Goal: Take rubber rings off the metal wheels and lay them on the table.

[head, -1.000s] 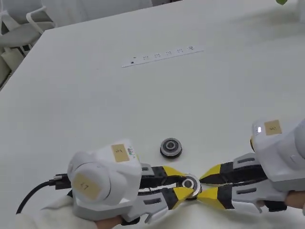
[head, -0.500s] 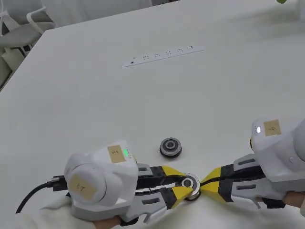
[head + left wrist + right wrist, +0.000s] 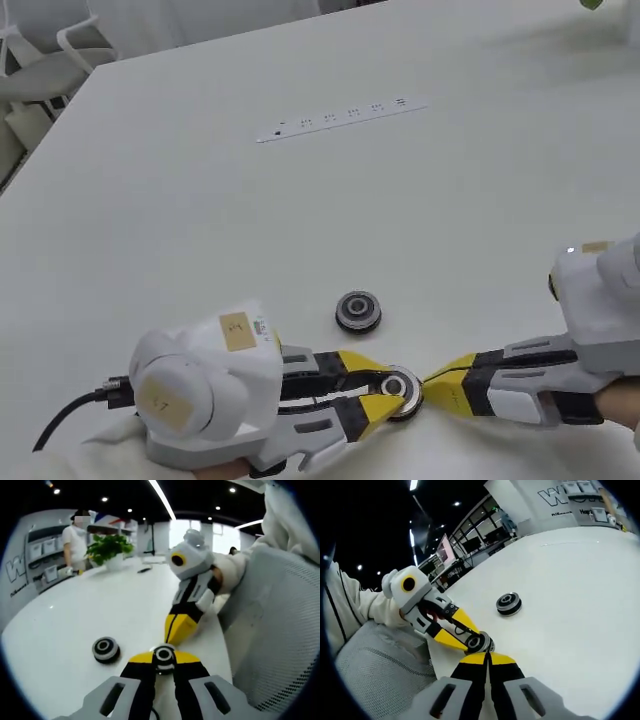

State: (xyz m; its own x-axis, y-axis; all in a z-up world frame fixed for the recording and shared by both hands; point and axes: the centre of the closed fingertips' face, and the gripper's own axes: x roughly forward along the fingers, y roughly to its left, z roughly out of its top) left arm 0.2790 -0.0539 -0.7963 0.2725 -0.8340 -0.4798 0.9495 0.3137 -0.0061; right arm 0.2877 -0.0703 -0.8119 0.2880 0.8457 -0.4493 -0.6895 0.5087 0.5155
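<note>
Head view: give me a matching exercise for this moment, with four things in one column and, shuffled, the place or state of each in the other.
Things:
1. left tool
2. right tool
3. loose wheel
4. white strip

Places or states:
A. lies by itself on the table, just beyond the two tools
B. jaws closed on the held wheel
C. flat on the far part of the table
D. jaws together, tip at the edge of the held wheel

Pairs: 1-B, 2-D, 3-A, 4-C
</note>
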